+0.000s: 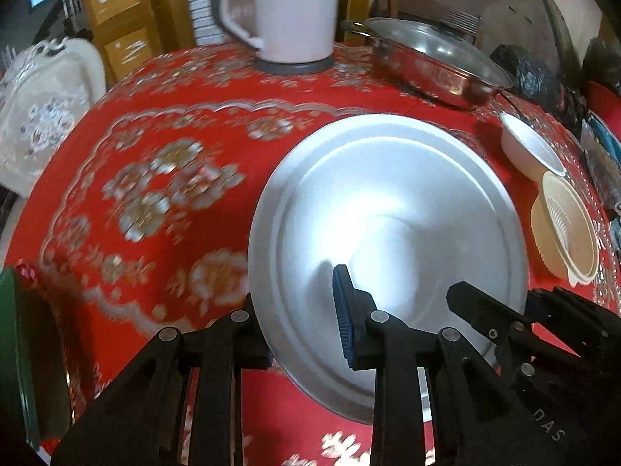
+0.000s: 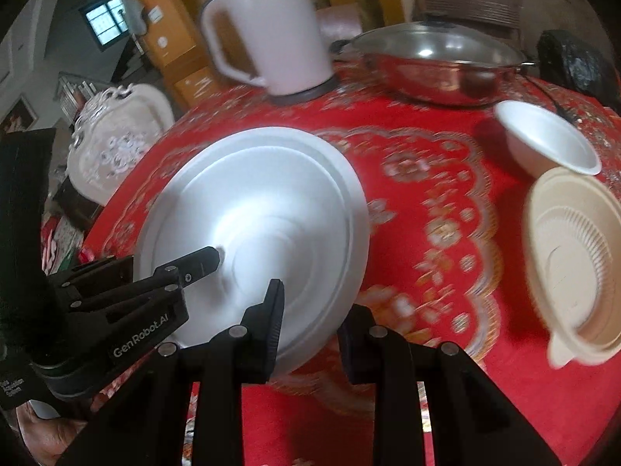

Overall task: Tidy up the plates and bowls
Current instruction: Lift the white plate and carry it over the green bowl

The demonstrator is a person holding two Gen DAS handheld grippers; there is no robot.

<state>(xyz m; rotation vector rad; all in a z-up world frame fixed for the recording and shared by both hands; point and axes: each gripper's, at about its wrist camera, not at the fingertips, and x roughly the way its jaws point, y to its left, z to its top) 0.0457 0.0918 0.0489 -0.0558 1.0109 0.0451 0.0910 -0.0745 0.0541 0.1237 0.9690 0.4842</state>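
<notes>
Both grippers (image 1: 306, 322) (image 2: 310, 316) pinch round white plate (image 1: 388, 209) (smooth, ridged).

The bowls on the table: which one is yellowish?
The ribbed cream bowl nearest the table's edge. The small bowl beside it is plain white.

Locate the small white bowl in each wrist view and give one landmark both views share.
Left wrist view: the small white bowl sits at the right edge, just above the beige ribbed plastic bowl.
Right wrist view: the same bowl is upper right, again touching the beige one.
Shared landmark: the lidded steel pan behind it.
</notes>
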